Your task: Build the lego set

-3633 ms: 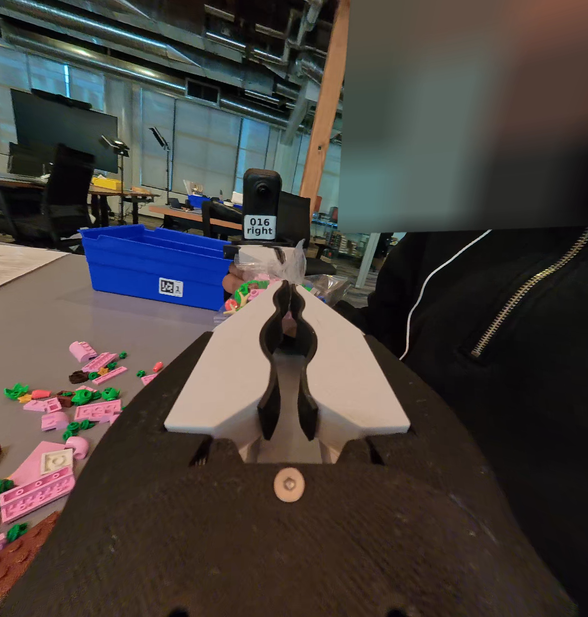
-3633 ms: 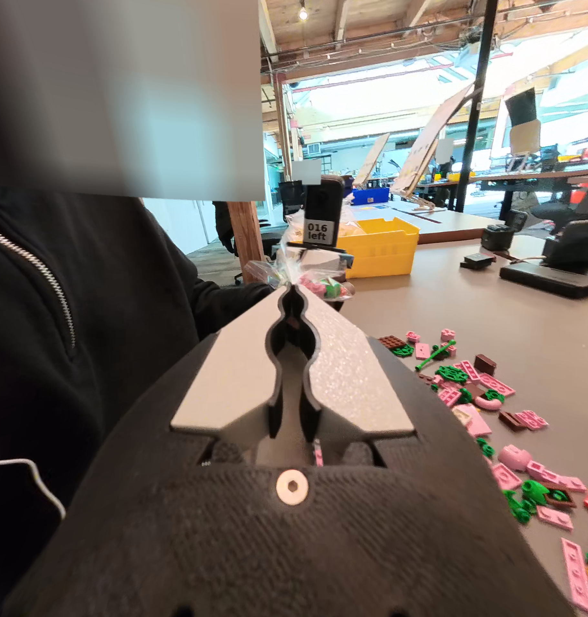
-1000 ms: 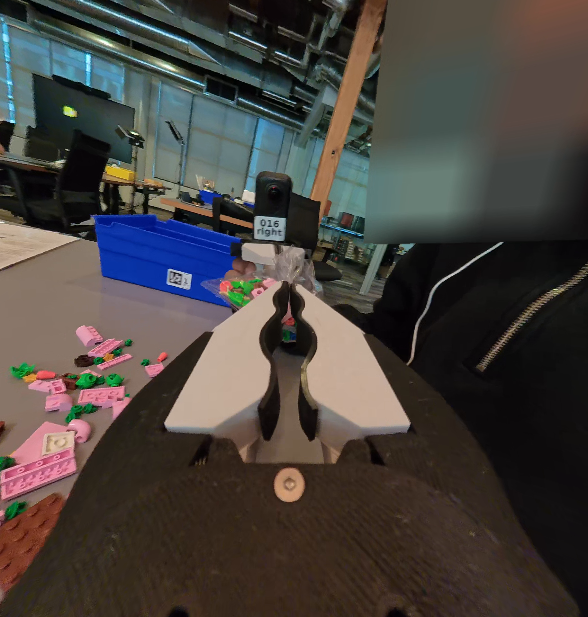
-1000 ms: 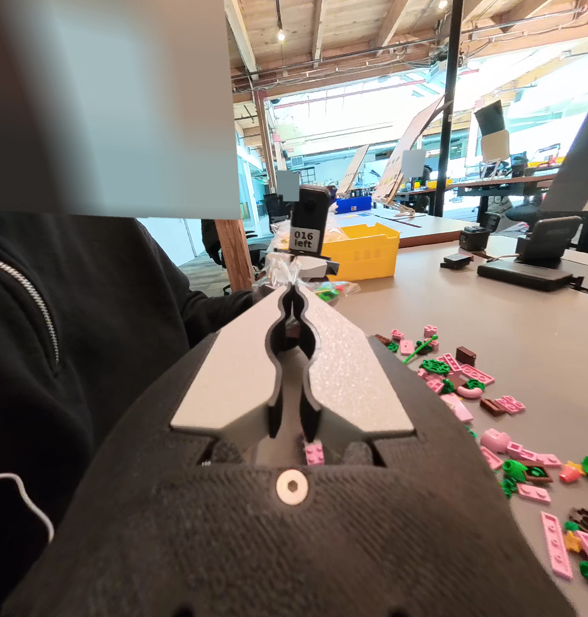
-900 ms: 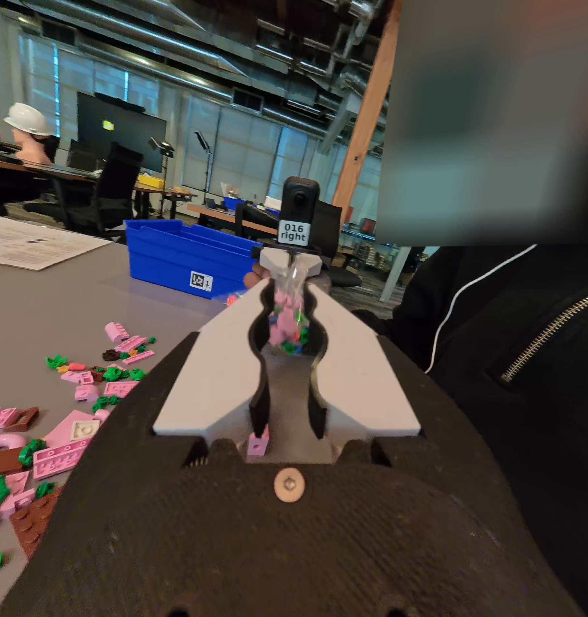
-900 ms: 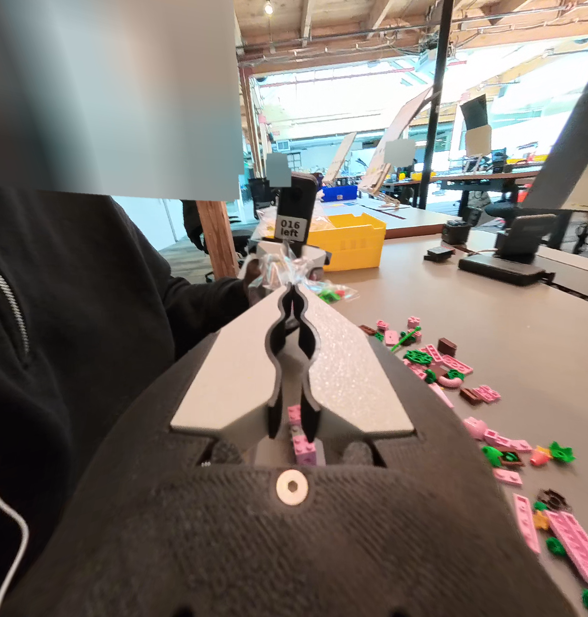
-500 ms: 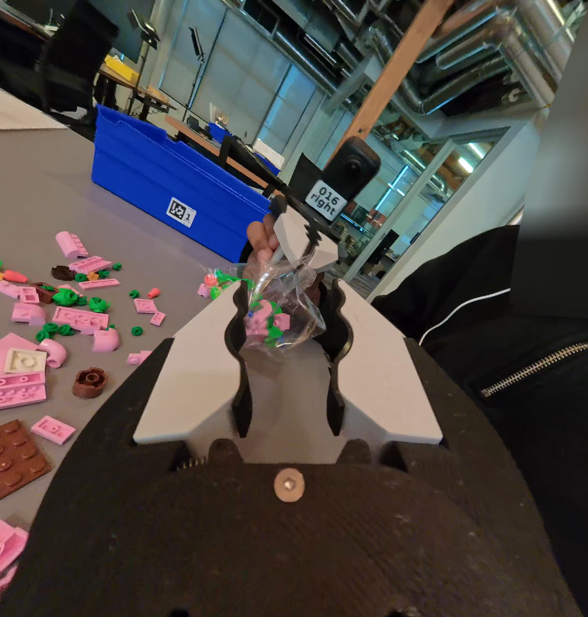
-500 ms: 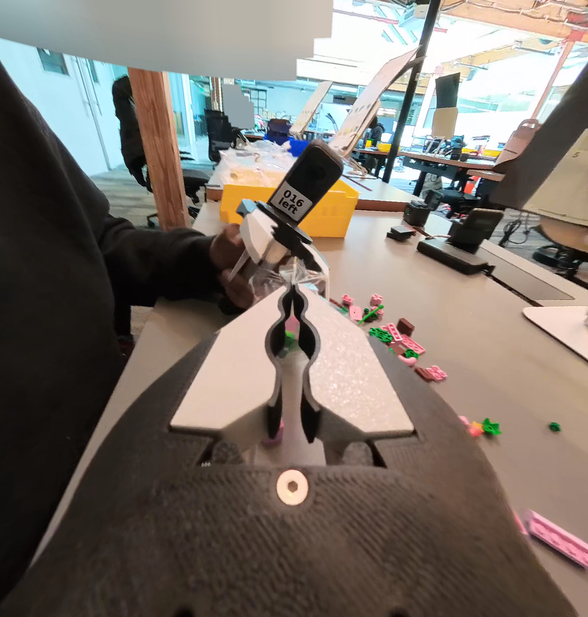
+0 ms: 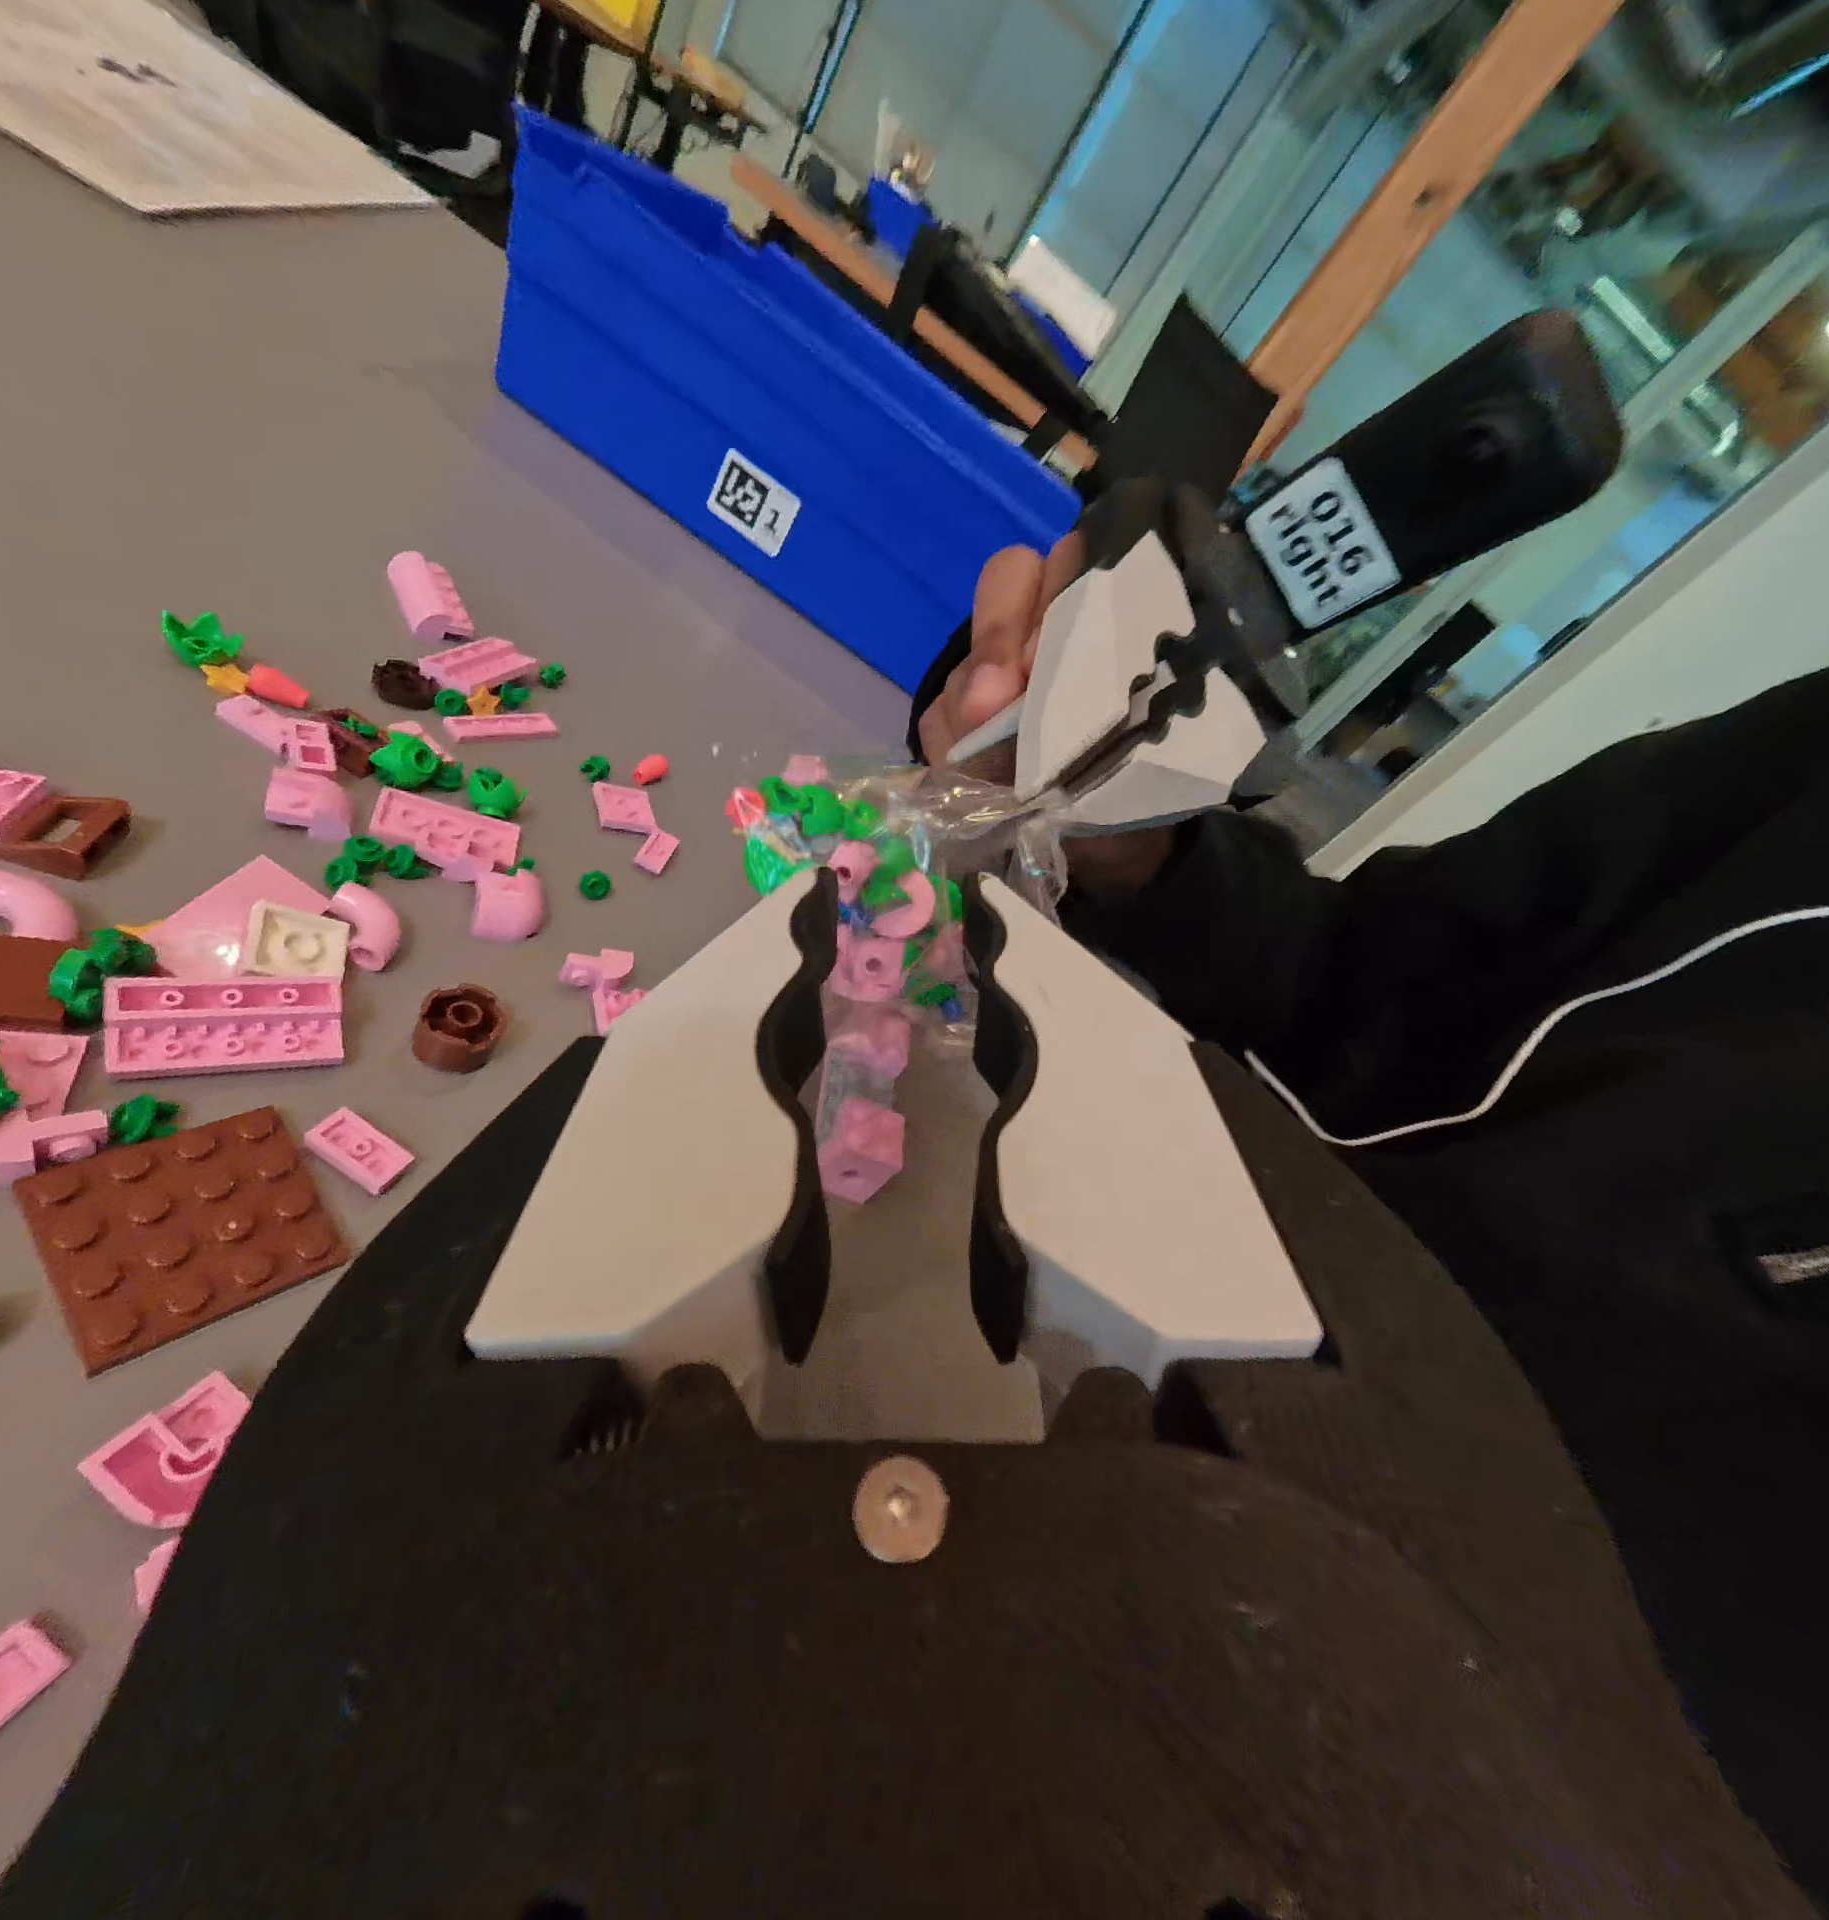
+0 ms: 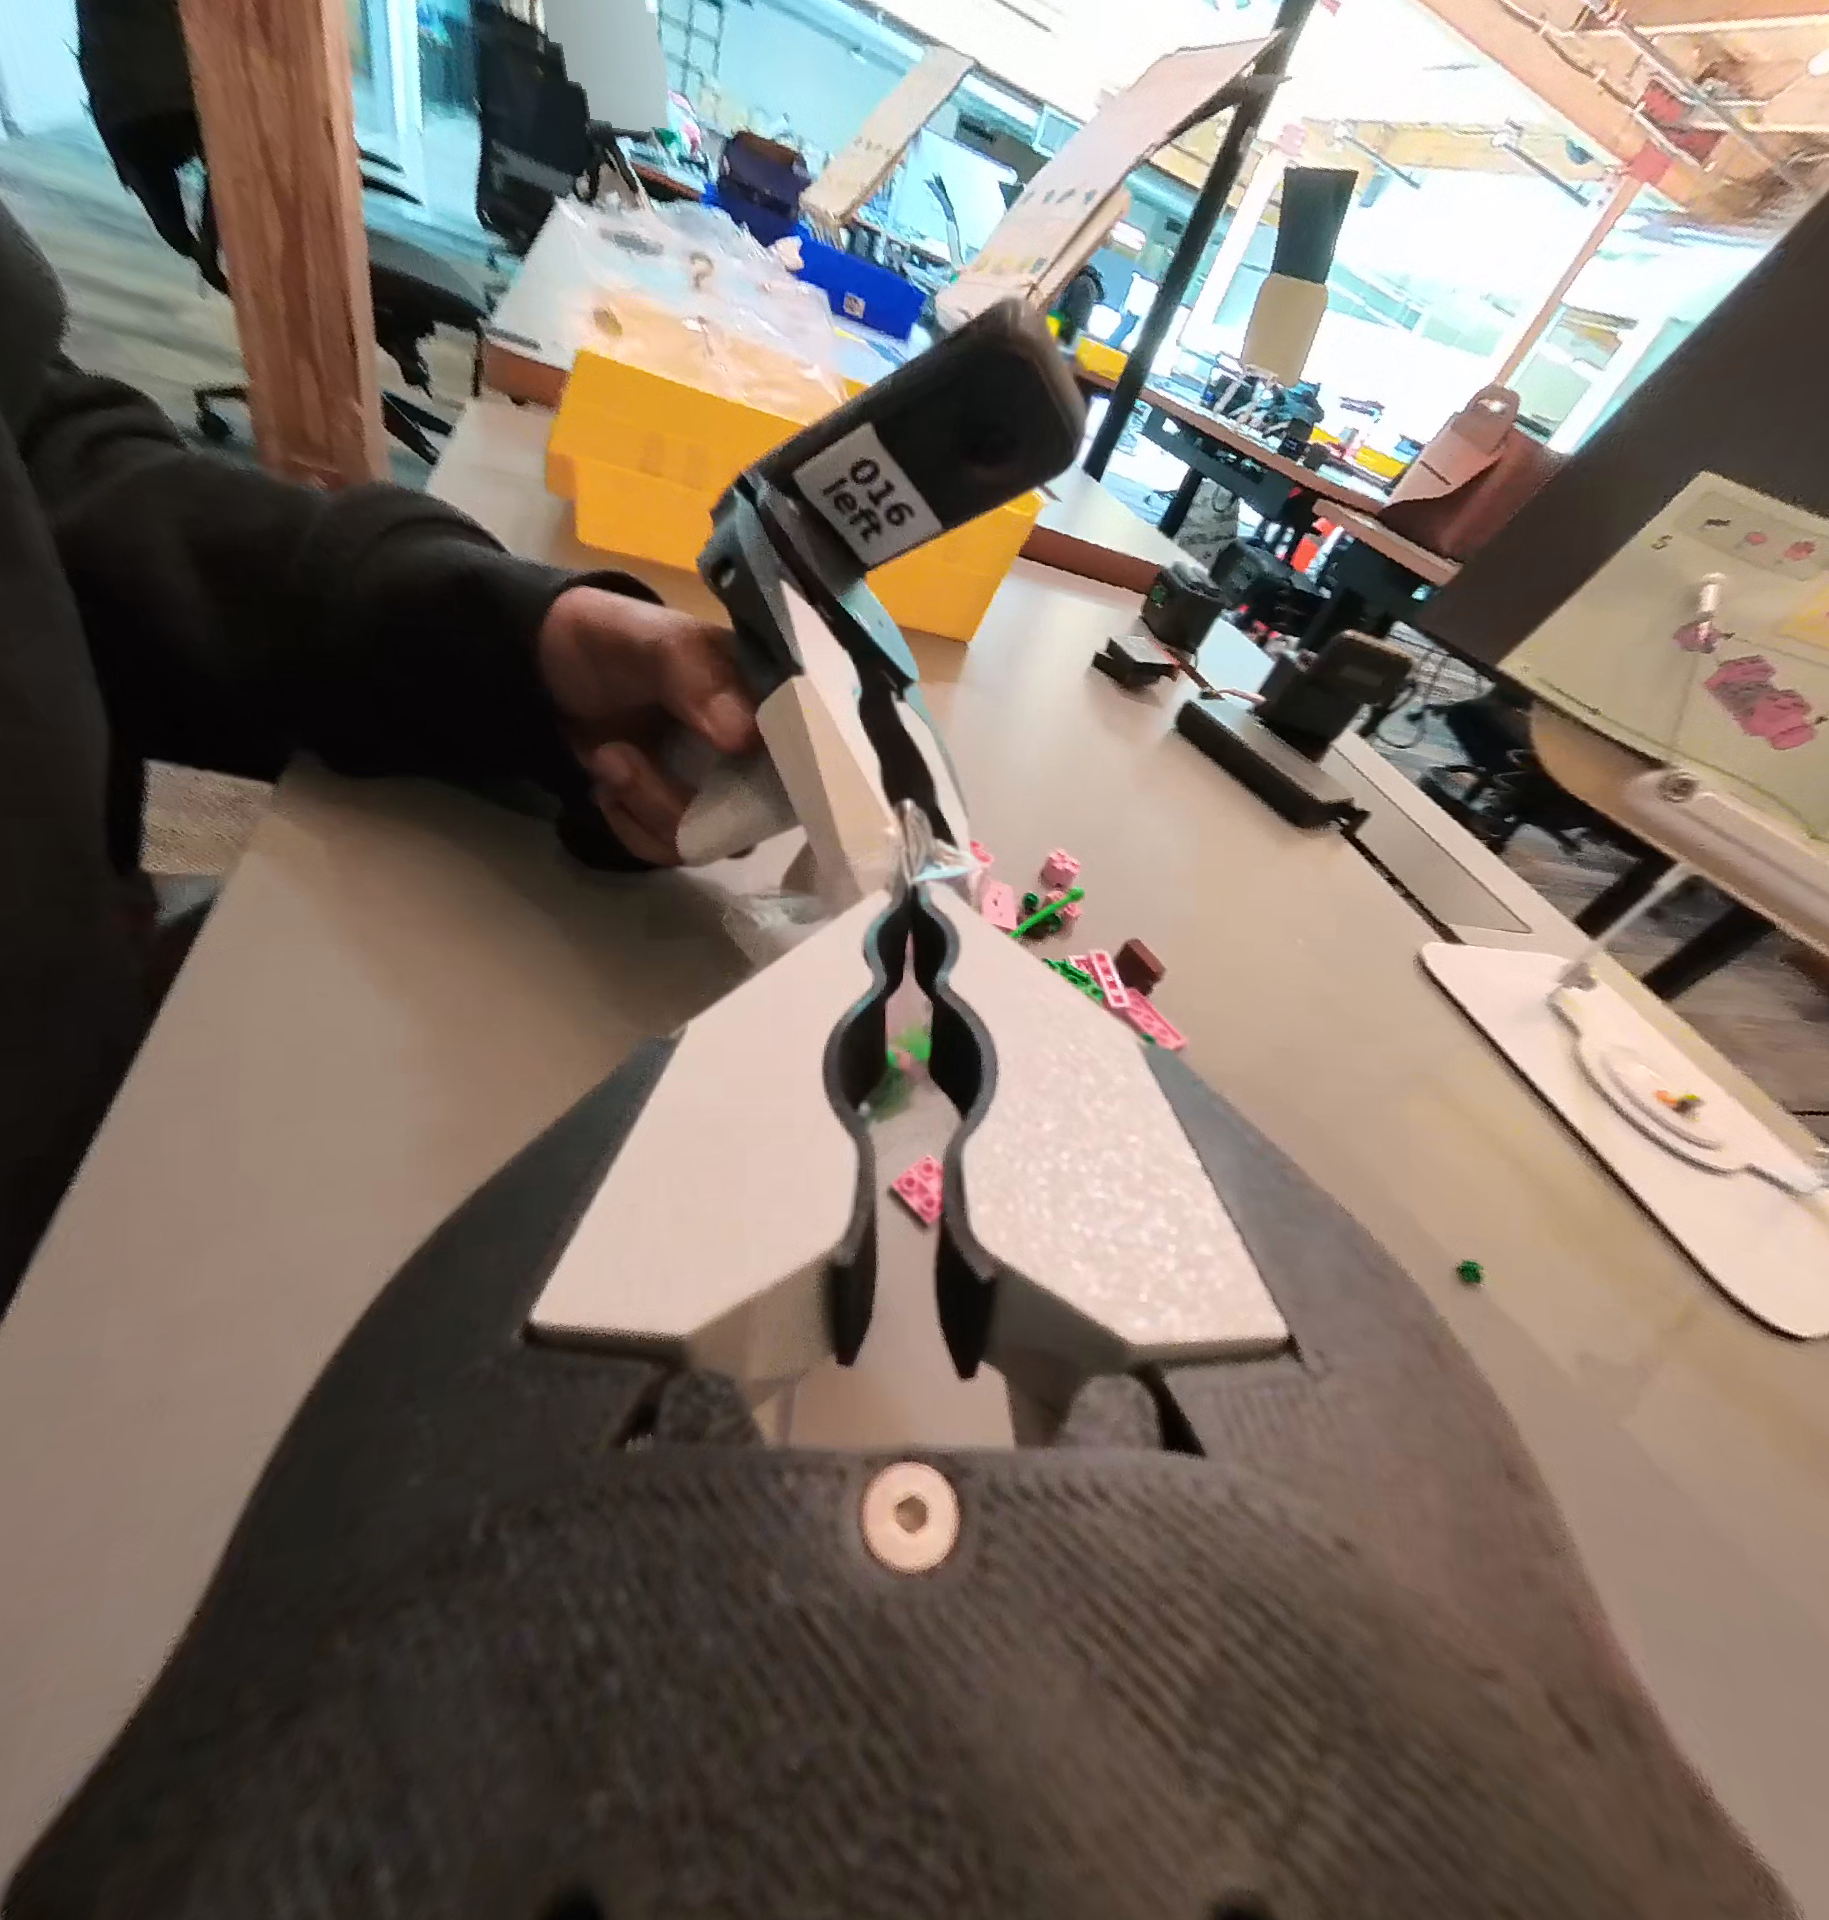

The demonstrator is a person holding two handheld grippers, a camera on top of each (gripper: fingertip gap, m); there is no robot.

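A clear plastic bag (image 9: 889,831) of small pink and green lego pieces hangs over the grey table (image 9: 214,416). My right gripper (image 10: 912,909) is shut on the bag's crumpled top; it also shows in the left wrist view (image 9: 1035,800), tilted down. My left gripper (image 9: 896,888) is open, with the lower part of the bag between its fingers. A loose pink brick (image 9: 863,1148) is between the left fingers, below the bag. The left gripper also shows in the right wrist view (image 10: 915,831), pointing down at the bag. A pink plate (image 10: 920,1190) shows between the right fingers.
Many loose pink, green and brown pieces (image 9: 266,935) and a brown studded plate (image 9: 177,1236) lie on the table to the left. A blue bin (image 9: 744,416) stands behind them. A yellow bin (image 10: 681,468), dark devices (image 10: 1294,717) and an instruction booklet on a white stand (image 10: 1720,665) are farther off. The tips of both grippers are at nearly the same place. My left tips are roughly 8 centimetres from the loose pink brick (image 9: 863,1148).
Both grippers held the bag at first. The left gripper let go and opened, then narrowed somewhat. Both grippers tipped down towards the table, and pieces have come out of the bag.
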